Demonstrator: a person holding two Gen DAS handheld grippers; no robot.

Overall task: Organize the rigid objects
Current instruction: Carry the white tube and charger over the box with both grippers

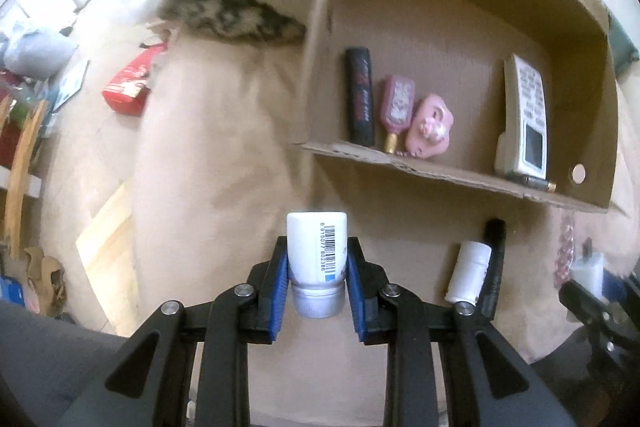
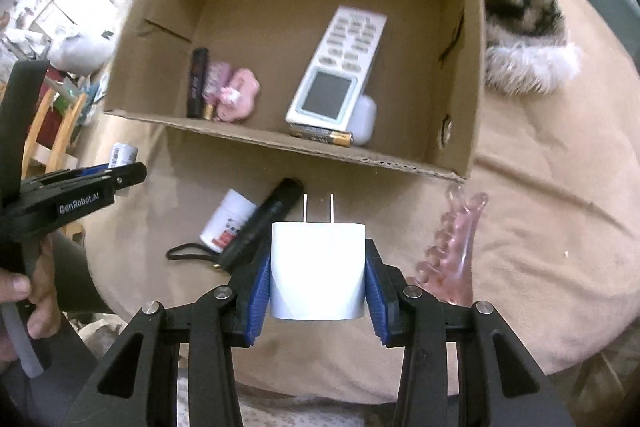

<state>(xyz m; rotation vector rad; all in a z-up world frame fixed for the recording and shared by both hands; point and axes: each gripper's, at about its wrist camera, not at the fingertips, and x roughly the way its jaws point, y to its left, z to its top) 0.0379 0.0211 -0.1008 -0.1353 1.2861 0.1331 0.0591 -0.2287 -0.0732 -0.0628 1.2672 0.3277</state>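
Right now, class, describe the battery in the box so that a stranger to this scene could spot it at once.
Find the open cardboard box on the tan cloth. Inside it lies a white remote control; at its screen end, along the box's near wall, lies the battery. It is the only black and gold cylinder there, far smaller than the remote and the white case beside it.

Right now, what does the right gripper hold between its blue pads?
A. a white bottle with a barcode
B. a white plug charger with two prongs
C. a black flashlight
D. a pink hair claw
B: the right gripper is shut on the white plug charger, its two prongs pointing toward the cardboard box.
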